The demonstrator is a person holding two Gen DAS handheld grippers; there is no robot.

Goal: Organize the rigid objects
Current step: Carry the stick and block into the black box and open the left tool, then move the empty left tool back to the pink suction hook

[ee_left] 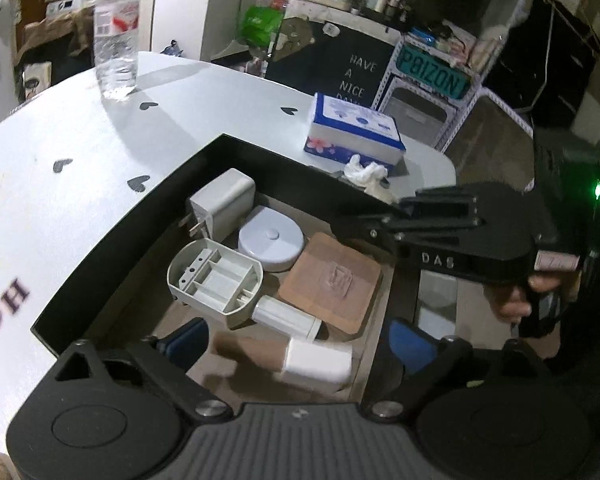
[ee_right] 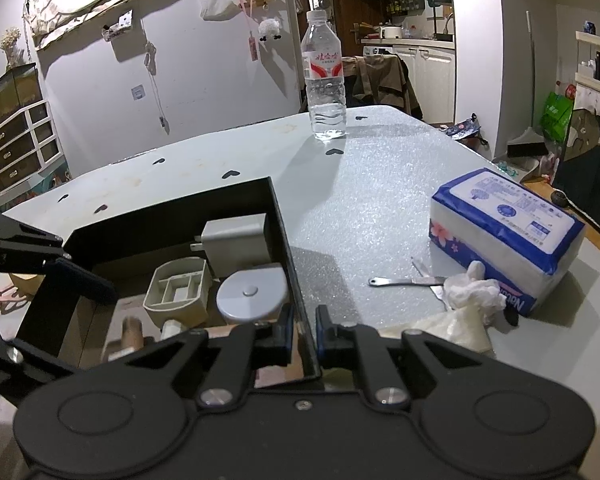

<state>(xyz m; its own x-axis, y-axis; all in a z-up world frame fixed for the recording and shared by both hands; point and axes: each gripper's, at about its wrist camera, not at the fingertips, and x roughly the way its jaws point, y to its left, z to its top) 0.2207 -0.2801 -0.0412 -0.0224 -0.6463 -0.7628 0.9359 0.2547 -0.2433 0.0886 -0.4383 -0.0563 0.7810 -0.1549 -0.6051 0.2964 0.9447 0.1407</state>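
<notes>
My left gripper [ee_left: 296,344] hung w/ jaws wide over the black box [ee_left: 148,196], nothing pinched; the brown-and-white cylinder [ee_left: 296,358] lay blurred on the box floor betw. them. Right gripper [ee_right: 302,330] was clamped on the box wall. Risk: cylinder probably rolling, could knock the tan pad [ee_left: 332,282]. Readable: "HAVE A NICE", "POIZON", "DAS"

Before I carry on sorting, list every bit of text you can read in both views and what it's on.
"HAVE A NICE", last word cut off: black sign board
"P0IZON": teal plate on white metal rack
"DAS": black right tool
"Hee", cut off: white tabletop
Clear plastic water bottle label, blue-and-white tissue pack: print too small to read.
</notes>
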